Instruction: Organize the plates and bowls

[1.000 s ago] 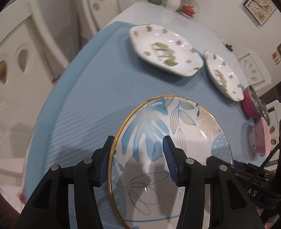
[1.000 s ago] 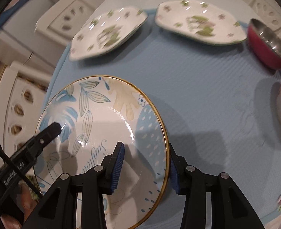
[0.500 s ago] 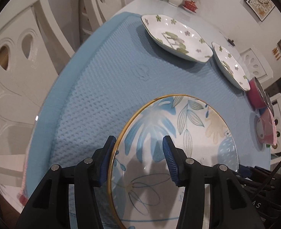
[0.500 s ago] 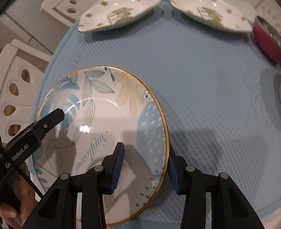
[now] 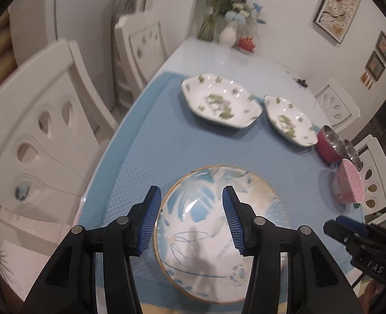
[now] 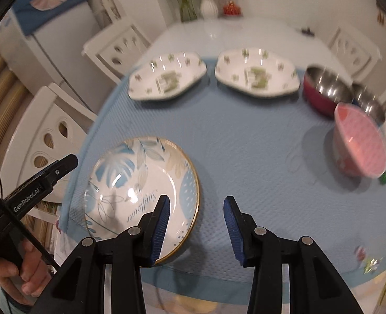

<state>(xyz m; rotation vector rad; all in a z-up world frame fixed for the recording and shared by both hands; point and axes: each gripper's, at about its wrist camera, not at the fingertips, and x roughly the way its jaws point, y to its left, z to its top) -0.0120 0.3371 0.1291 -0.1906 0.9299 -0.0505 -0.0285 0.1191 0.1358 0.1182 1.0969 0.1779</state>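
Note:
A round plate with blue leaves and a gold rim [image 5: 219, 235] [image 6: 143, 191] lies flat on the blue mat [image 5: 166, 141] near the table's front left. My left gripper [image 5: 190, 219] is open and empty, raised above the plate's left part. My right gripper [image 6: 196, 225] is open and empty, raised just right of the plate. Two white floral dishes [image 6: 166, 78] [image 6: 255, 76] sit side by side at the back. A red steel bowl [image 6: 323, 91], a second steel bowl [image 6: 368, 99] and a pink bowl [image 6: 360, 144] stand at the right.
White chairs [image 5: 35, 136] [image 6: 114, 49] stand along the table's left side, another [image 5: 336, 104] at the right. A vase of flowers [image 6: 208, 7] and a small red item [image 6: 230, 7] sit at the far end. The mat's front edge [image 6: 245, 282] is near.
Both grippers opened wider, let go of the blue plate and pulled up and back. The plate now lies on the mat.

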